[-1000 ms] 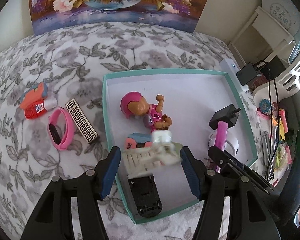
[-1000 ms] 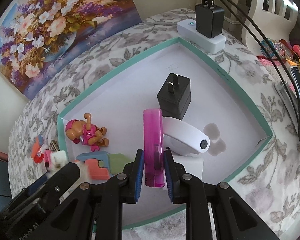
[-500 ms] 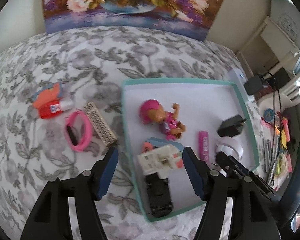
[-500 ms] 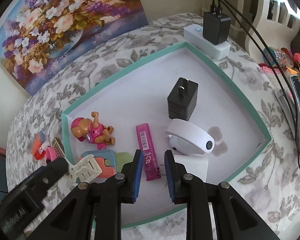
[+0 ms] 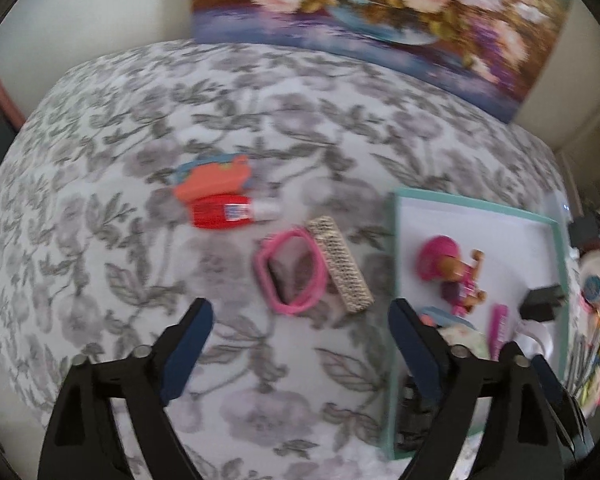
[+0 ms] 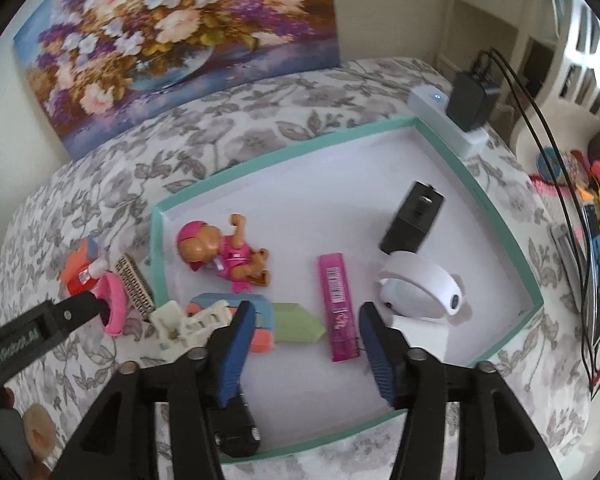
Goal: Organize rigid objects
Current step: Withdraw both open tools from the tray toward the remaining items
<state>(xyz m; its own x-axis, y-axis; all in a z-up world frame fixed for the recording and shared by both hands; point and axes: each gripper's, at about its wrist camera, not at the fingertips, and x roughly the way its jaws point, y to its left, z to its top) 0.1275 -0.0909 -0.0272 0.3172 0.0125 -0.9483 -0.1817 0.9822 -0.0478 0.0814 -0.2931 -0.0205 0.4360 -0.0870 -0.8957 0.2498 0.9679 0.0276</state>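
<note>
Your left wrist view is smeared with motion blur, so the floral tablecloth [image 5: 112, 248] and the small things on it read soft; the right wrist view is sharper. The teal-rimmed tray [image 6: 496, 224] is cut off by your right gripper's arms along its near edge, and in the left view only its left part shows past the fingers. A black toy car [image 6: 236, 428] at the tray's near left corner is half hidden under your right gripper's left finger. A cream plastic piece [image 6: 180, 320] lies across the tray's left rim on some coloured blocks [image 6: 288, 320]; how it rests there is hard to make out.

Your left gripper [image 5: 300, 344] hangs over bare cloth left of the tray, jaws wide and opening, nothing between them. Ahead of it lie the pink band [image 5: 288, 276] and the patterned bar [image 5: 340, 264], touching each other, with the red tube [image 5: 224, 212] further off.

Your right gripper [image 6: 304, 344] is over the tray, jaws opening; the pink stick [image 6: 338, 304] lies flat just ahead between the fingers, clear of both pads. The tray's far half is open floor; the pup figure [image 6: 220, 252], black charger [image 6: 412, 220] and white camera [image 6: 420, 284] are spread well apart.
</note>
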